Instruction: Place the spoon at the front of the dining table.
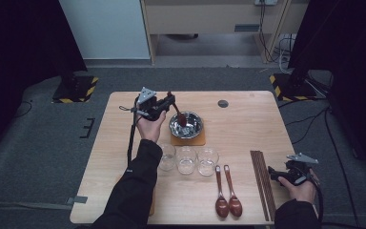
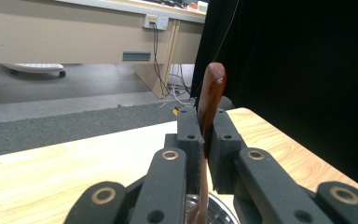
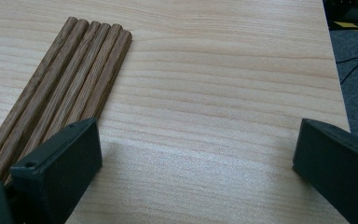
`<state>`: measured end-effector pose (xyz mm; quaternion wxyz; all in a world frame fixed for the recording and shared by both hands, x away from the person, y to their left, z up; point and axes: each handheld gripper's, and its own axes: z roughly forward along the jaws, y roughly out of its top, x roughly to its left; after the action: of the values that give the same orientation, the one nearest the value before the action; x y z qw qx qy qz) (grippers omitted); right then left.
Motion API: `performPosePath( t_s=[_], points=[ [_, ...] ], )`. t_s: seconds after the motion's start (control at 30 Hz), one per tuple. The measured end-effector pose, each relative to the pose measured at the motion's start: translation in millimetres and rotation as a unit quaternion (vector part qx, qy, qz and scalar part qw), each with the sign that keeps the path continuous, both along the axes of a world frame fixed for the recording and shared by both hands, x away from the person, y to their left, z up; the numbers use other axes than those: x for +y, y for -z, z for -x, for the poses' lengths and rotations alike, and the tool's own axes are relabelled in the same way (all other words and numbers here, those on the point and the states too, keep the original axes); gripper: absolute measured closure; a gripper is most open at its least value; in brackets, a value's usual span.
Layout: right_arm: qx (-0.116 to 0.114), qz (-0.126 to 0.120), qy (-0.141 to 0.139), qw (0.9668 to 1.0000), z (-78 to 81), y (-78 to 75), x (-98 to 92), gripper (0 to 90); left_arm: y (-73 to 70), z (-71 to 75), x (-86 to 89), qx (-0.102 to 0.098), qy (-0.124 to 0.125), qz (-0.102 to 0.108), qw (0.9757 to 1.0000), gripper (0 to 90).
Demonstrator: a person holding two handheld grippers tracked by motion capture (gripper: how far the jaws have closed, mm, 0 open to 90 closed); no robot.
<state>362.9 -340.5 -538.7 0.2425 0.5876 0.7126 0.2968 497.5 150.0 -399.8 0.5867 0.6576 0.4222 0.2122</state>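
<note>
The left gripper pinches a wooden spoon by its handle, bowl end down inside the metal bowl — likely to stir or scoop. Right of the bowl, the right gripper rests spread beside the chopsticks — idle.

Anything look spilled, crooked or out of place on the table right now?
Nothing stands out. The left claw is shut on a wooden spoon whose bowl end dips into the steel bowl on its mat. Three glasses stand upright in a row, two spoons lie parallel, and the chopsticks are bundled neatly.
</note>
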Motion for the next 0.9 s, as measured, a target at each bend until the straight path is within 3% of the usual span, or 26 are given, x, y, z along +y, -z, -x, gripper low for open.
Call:
performPosePath(
  t_s=[0.9],
  points=[
    [0.000,0.000,0.000,1.0000,-0.5,0.0,0.2,1.0,25.8,-9.8,5.7,0.035,-0.011,-0.019,0.9992,84.1]
  ],
)
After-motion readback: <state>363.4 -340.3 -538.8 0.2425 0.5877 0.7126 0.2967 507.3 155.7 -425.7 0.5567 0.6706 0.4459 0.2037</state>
